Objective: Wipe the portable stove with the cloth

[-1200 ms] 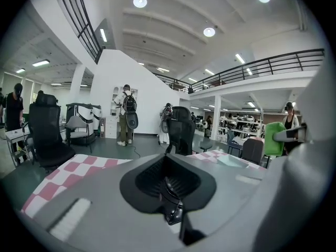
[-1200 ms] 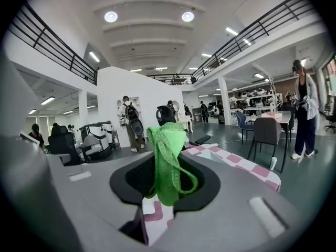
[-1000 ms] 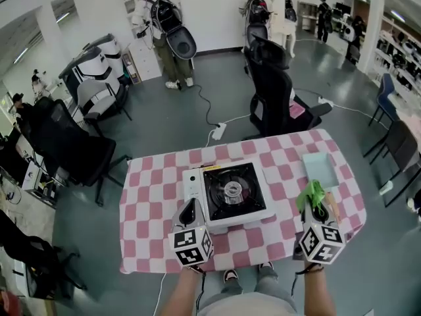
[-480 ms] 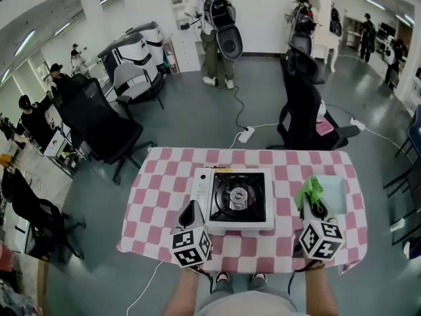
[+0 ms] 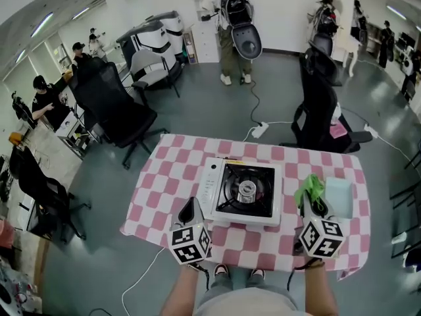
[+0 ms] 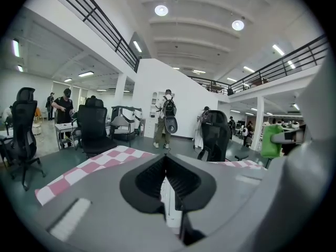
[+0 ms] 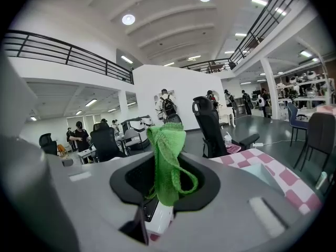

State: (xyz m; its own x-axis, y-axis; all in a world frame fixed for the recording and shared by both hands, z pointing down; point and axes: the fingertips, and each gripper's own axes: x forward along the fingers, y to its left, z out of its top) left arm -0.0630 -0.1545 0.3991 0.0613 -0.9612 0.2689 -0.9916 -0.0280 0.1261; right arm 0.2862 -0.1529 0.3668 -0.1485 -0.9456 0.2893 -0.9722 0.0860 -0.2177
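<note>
A white portable stove point(image 5: 242, 191) with a black top and a round burner sits in the middle of the pink-checked table point(image 5: 164, 183). My left gripper point(image 5: 190, 210) hovers at the stove's near left corner, its jaws shut with nothing between them point(image 6: 166, 168). To the right of the stove, my right gripper point(image 5: 313, 199) is shut on a green cloth point(image 5: 310, 188), which bunches up above the jaws point(image 7: 167, 159). A strip of the stove's white edge point(image 7: 159, 218) shows below the cloth.
A pale blue tray point(image 5: 339, 193) lies on the table just right of the right gripper. Black office chairs point(image 5: 320, 110) stand beyond the far edge and to the left point(image 5: 115, 114). A power strip and cable point(image 5: 260, 129) lie on the floor. People stand far off.
The head view has swung, so the table and stove sit further right and lower in the picture. Both grippers hold the same places beside the stove, the cloth still gripped.
</note>
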